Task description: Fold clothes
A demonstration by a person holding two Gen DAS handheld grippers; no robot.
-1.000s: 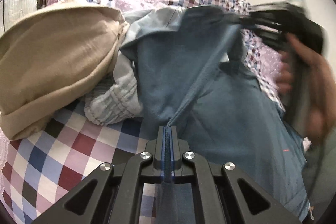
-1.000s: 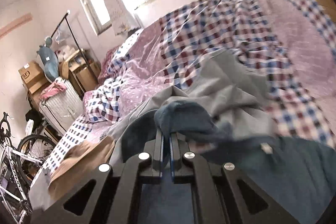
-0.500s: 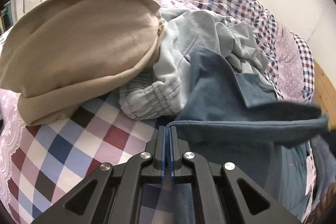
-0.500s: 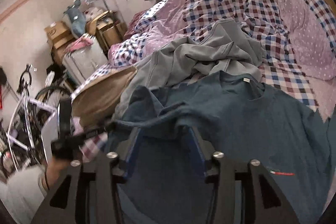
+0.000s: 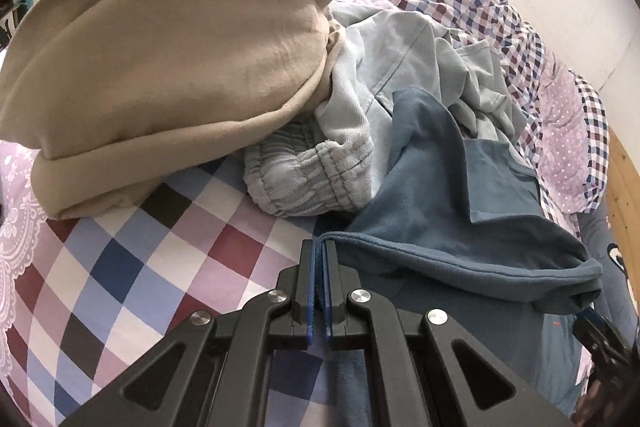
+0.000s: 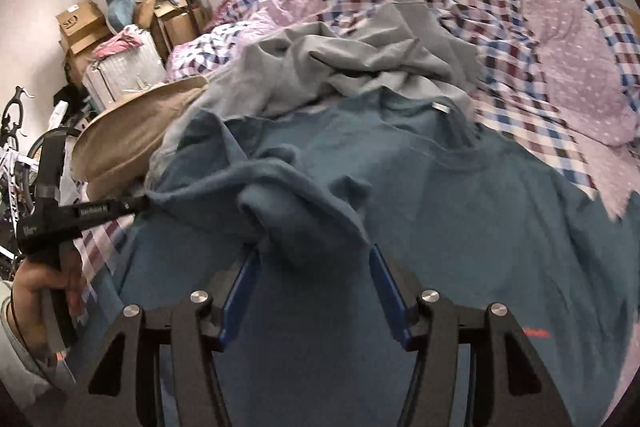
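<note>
A dark blue T-shirt [image 6: 460, 211] lies spread on the checked bed, collar toward the far side. My left gripper [image 5: 319, 255] is shut on the hem edge of the blue T-shirt [image 5: 448, 223] and holds it just above the bedsheet; it also shows in the right wrist view [image 6: 140, 203], at the shirt's left edge. My right gripper [image 6: 314, 269] is open, its blue pads either side of a bunched fold of the shirt, not clamping it.
A beige garment [image 5: 172, 67] and a light grey-blue garment [image 5: 384, 67] lie heaped beyond the shirt. A checked quilt [image 6: 520, 27] covers the far bed. Boxes, a suitcase [image 6: 124, 75] and a bicycle [image 6: 12, 147] stand left of the bed.
My right gripper has opened and let go of the shirt's edge, which dropped onto the shirt. My left gripper has pulled its edge down toward the bedsheet.
</note>
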